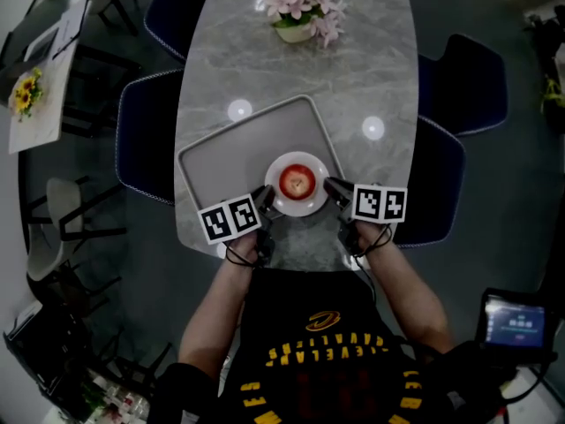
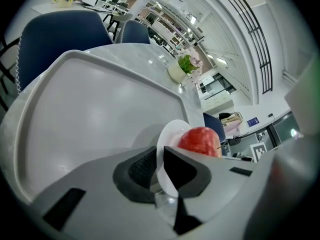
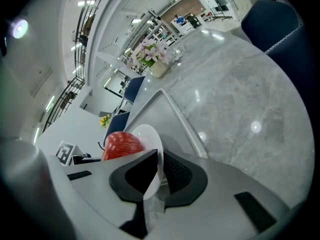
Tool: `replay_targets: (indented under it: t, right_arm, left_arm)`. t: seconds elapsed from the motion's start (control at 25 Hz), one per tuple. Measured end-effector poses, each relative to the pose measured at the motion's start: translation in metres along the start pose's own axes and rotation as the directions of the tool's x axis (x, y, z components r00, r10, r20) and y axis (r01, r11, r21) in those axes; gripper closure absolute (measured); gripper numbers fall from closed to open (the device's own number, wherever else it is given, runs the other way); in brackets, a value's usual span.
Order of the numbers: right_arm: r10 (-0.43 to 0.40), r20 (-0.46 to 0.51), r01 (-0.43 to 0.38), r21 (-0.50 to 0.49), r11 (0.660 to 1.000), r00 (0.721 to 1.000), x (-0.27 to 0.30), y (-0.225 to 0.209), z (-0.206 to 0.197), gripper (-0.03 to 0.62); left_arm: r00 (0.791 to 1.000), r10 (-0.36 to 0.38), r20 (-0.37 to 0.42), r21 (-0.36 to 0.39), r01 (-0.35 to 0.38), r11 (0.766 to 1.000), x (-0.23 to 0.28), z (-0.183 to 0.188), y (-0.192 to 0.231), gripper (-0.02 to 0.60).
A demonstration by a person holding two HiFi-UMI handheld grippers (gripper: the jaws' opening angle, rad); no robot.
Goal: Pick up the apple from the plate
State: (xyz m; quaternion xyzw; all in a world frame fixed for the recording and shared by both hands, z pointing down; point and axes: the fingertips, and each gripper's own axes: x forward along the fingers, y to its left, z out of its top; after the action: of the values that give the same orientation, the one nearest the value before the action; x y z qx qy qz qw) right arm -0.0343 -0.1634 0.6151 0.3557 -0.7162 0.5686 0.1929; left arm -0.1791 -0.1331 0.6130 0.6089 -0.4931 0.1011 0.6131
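Red apple point(image 1: 297, 182) on white plate point(image 1: 303, 208)

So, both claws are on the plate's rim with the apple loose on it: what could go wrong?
The apple rests unheld on the plate; if the left claw and right claw tilt unevenly, it may roll off. Each claw pinches only the thin rim, so the plate could slip onto the tray.

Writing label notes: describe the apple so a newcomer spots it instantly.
On the marble table, at the near edge of the grey tray, the left tongs and right tongs grip a white plate by its rim. The apple on it is the only red, round thing there.
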Motion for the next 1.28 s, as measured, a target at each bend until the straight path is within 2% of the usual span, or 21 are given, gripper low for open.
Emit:
replay_targets:
  t: [0.72, 1.28]
  right_arm:
    - [-0.026, 0.082, 0.019, 0.089, 0.996, 0.996, -0.091, -0.058, -0.029, 0.548]
    - [-0.043, 0.098, 0.031, 0.12, 0.992, 0.994, -0.137, -0.102, -0.063, 0.548]
  left_arm:
    - [0.996, -0.045, -0.078, 0.092, 0.052, 0.994, 0.022, -0.067, -0.073, 0.535]
    - [0.992, -0.04, -0.121, 0.131, 0.056, 0.99, 0.041, -0.123, -0.105, 0.535]
